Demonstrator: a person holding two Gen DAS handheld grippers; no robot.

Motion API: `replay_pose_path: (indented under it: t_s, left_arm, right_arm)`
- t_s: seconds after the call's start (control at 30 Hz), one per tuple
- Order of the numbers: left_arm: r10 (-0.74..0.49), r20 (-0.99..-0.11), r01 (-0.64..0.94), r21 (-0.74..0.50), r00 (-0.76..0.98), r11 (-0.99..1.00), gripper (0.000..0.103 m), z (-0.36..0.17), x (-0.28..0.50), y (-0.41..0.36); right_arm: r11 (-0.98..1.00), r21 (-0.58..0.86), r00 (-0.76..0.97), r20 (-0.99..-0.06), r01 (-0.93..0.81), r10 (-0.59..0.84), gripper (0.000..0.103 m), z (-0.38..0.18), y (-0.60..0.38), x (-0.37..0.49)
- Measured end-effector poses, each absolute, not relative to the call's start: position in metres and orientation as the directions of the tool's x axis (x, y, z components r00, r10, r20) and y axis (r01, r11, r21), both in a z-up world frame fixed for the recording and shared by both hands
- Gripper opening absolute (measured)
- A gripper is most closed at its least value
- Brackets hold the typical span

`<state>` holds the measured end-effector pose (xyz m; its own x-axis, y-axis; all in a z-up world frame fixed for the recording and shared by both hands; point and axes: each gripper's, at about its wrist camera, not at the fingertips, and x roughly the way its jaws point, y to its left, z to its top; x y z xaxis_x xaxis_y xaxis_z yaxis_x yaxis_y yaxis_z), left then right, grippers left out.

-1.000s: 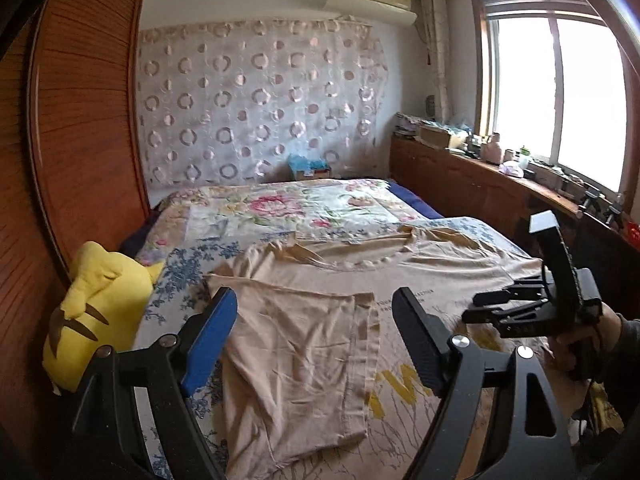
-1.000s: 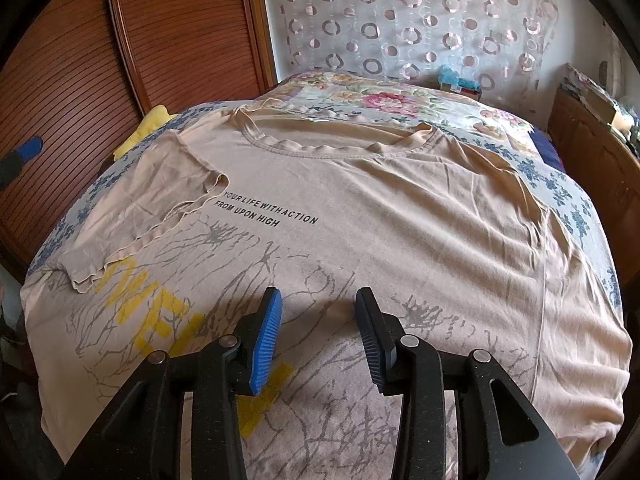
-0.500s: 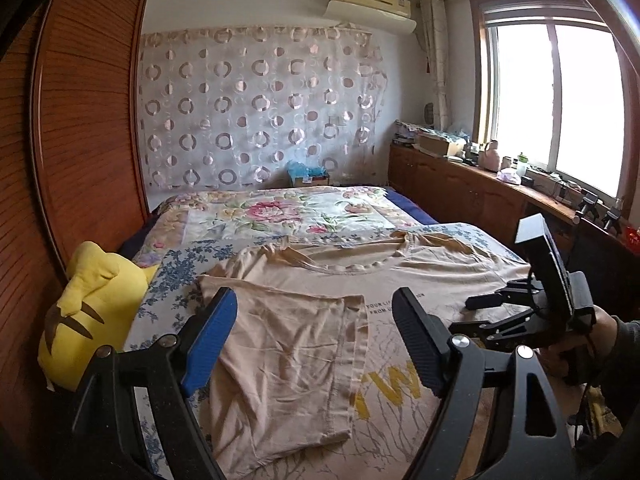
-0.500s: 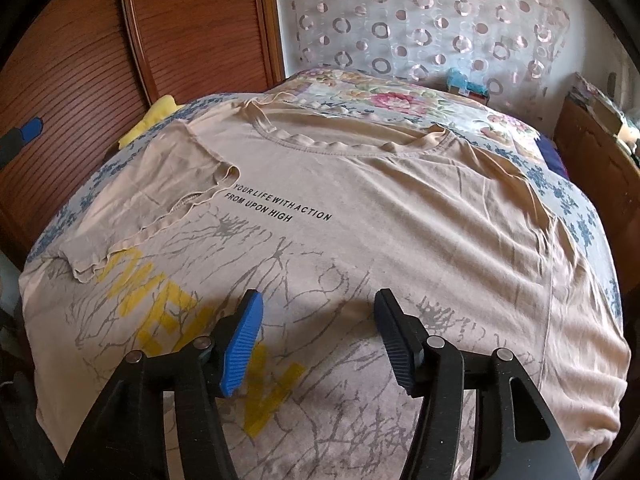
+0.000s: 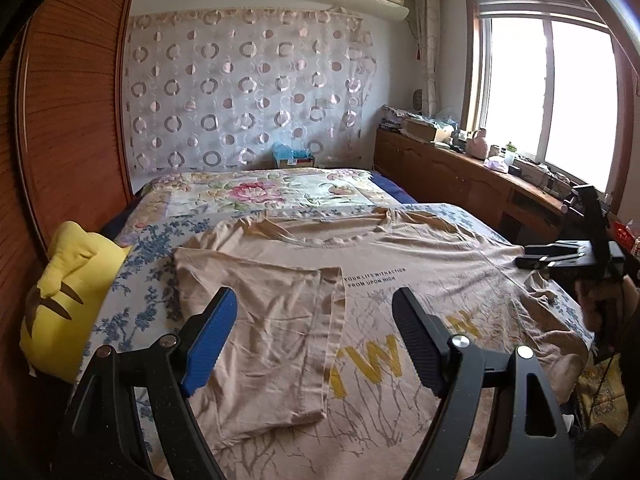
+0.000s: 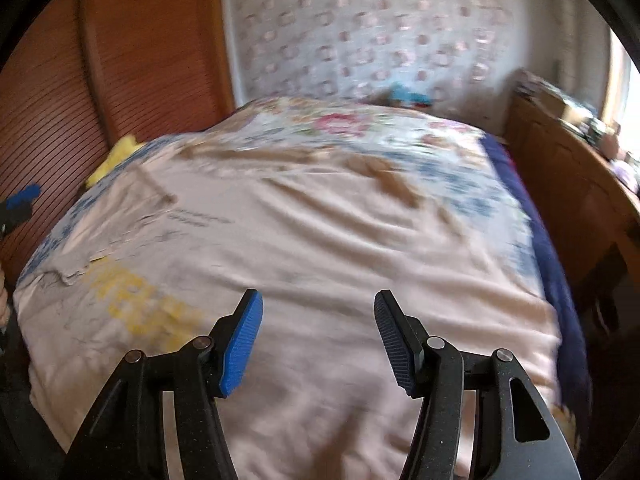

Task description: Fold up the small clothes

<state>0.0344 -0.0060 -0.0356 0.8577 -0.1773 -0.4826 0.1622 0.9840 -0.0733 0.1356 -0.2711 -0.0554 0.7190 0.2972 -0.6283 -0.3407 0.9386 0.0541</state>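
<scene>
The beige T-shirt (image 5: 420,264) looks thin, limp and light; I judge its unfolded sleeve edge best. Both my left hand-held gripper (image 5: 316,344) and right hand-held gripper (image 6: 318,340) are spread, empty.

The shirt (image 5: 420,264) is thin, matt beige cloth, creased. The wardrobe (image 5: 76,120) is ribbed, reddish wood. The gripper pads (image 6: 242,340) are ridged blue plastic.

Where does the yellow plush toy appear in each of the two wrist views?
Left wrist view: the yellow plush toy lies at the left edge, beside the beige T-shirt, against the wooden wardrobe.
Right wrist view: only a small blurred part of the yellow plush toy shows at upper left, beyond the shirt's far left corner.
Shared landmark: the yellow letters printed on the shirt.
</scene>
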Motion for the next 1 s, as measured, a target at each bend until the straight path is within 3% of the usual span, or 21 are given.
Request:
replay_pose_path:
  t_s: [0.37, 0.8, 1.0]
  left_arm:
    - [-0.202, -0.508, 0.189, -0.077, 0.837, 0.979, 0.081, -0.045, 0.037, -0.019]
    - [-0.209, -0.536, 0.194, -0.085, 0.818, 0.977, 0.081, -0.053, 0.039, -0.019]
    - [-0.211, -0.538, 0.194, -0.088, 0.816, 0.977, 0.081, -0.055, 0.039, -0.019]
  right_arm:
    - [0.99, 0.089, 0.741, -0.656, -0.113, 0.144, 0.06, -0.076, -0.379, 0.12]
    - [0.99, 0.094, 0.699, -0.701, -0.105, 0.141, 0.06, -0.091, -0.392, 0.132]
    - [0.991, 0.046, 0.702, -0.701, -0.128, 0.123, 0.043, -0.092, -0.386, 0.132]
